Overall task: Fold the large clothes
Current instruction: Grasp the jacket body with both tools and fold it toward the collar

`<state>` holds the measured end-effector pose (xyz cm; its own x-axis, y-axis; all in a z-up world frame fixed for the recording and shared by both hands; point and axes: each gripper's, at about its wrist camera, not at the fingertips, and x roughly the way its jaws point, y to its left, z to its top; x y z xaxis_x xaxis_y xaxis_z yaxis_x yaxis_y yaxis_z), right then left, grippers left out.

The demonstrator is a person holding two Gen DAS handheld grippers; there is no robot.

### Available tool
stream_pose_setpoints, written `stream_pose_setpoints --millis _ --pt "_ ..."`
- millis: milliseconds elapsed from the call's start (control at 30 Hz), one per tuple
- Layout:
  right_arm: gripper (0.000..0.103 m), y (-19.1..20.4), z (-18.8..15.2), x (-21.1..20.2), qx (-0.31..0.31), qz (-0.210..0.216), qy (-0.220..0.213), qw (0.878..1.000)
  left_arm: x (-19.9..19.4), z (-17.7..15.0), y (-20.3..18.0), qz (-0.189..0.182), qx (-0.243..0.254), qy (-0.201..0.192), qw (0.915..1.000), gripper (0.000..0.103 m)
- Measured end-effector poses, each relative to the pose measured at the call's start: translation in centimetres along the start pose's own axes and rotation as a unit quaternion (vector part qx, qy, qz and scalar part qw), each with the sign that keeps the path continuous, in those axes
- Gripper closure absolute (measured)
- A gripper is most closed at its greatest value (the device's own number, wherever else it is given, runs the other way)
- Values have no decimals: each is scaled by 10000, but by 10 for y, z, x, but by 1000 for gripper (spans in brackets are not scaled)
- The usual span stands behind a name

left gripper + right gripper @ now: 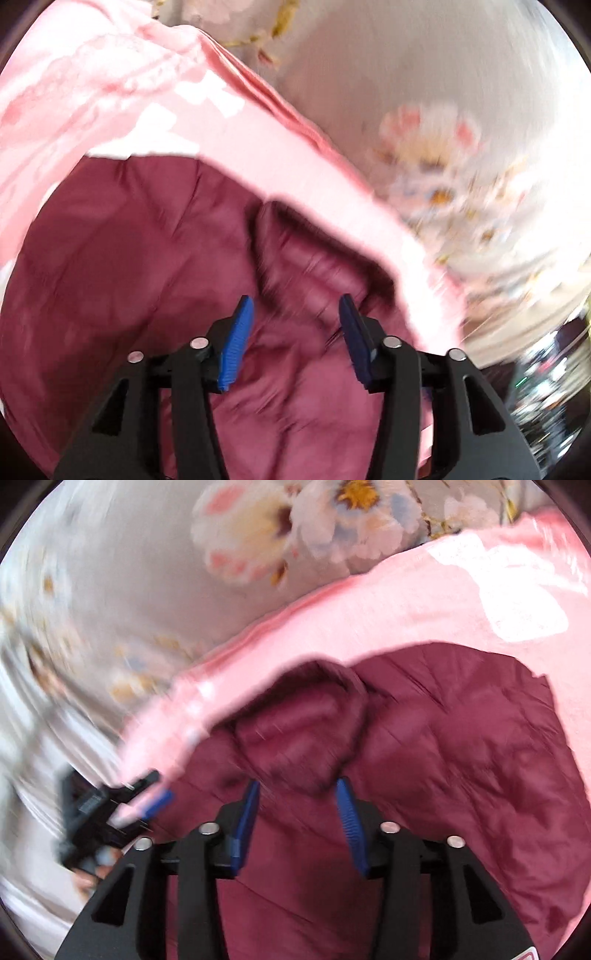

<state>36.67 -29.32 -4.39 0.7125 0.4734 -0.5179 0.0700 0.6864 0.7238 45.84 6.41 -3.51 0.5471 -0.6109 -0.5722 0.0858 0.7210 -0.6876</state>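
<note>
A dark red quilted jacket (129, 258) lies on a pink cloth (166, 122), with a folded part (314, 258) sticking up near its edge. My left gripper (295, 306) is open just above the jacket, nothing between its blue pads. In the right wrist view the same jacket (461, 738) fills the lower right, its raised fold (303, 731) just ahead of my right gripper (297, 788), which is open and empty. The left gripper (122, 805) shows at the left of that view, beside the pink cloth's edge (258, 657). Both views are blurred by motion.
A pale sheet with a large flower print (295, 528) covers the bed under the pink cloth; it shows at the right of the left wrist view (443, 147). Dark clutter (546, 376) lies beyond the bed's edge at lower right.
</note>
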Motion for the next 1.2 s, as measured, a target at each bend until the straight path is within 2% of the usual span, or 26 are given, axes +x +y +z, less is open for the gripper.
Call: stream_pose_setpoints --millis 67,133,200,333,367,400,433,500,533,567,600,667,733,767,800,867,933,967,1000,1100,1200 --pt "48 -7 23 16 736 461 -46 9962 15 23 -3 -254 -525 92 9983 43" --pt "48 -13 37 32 1218 624 -66 9906 33 35 -4 -431 -934 256 9944 43" --pt "48 -22 49 50 1727 667 -123 9826 56 42 -3 -604 -1452 458 9865 43" --pt "48 -46 58 75 2444 608 -81 9677 91 47 5 -428 -2009 758 9757 43" --pt "50 -49 58 78 2479 550 -38 9672 99 47 10 -283 -2154 802 9728 43" --pt "58 -51 59 82 2459 419 19 9684 101 47 14 -162 -2207 799 9719 46" --pt "79 -51 59 83 2364 291 102 9712 103 48 16 -23 -2197 798 9723 52" --pt "101 -46 58 83 1959 20 242 9803 107 50 12 188 -1894 903 9776 96" --pt "101 -40 56 79 1583 -200 244 9869 108 50 8 273 -1664 972 9809 103" --pt "101 -33 54 74 1149 -428 247 9921 106 49 4 367 -1453 977 9839 103" --pt "101 -27 51 70 685 -711 266 9948 101 46 -1 531 -1129 946 9877 103" --pt "101 -26 44 66 238 -1046 315 9937 92 40 -8 860 -521 865 9912 103" --pt "101 -34 42 63 304 -820 340 9956 91 34 -4 1113 -294 851 9897 103" --pt "101 -38 42 60 498 -554 346 9966 88 33 3 1047 -379 824 9904 103" --pt "92 -41 44 59 646 -408 322 9966 86 33 6 903 -490 793 9915 103" --pt "89 -42 48 58 965 -61 255 9950 78 36 7 475 -762 649 9938 103" --pt "73 -42 54 62 1310 245 182 9909 76 41 4 147 -937 616 9936 89" --pt "69 -43 56 63 1450 325 161 9888 77 44 1 54 -1009 615 9930 69" --pt "65 -43 58 66 1596 375 165 9863 79 47 -2 27 -1096 601 9922 52" --pt "64 -52 61 80 2197 489 183 9742 92 54 -2 168 -1378 589 9886 49" --pt "64 -69 60 88 2831 626 90 9570 106 54 14 257 -1910 729 9785 49"
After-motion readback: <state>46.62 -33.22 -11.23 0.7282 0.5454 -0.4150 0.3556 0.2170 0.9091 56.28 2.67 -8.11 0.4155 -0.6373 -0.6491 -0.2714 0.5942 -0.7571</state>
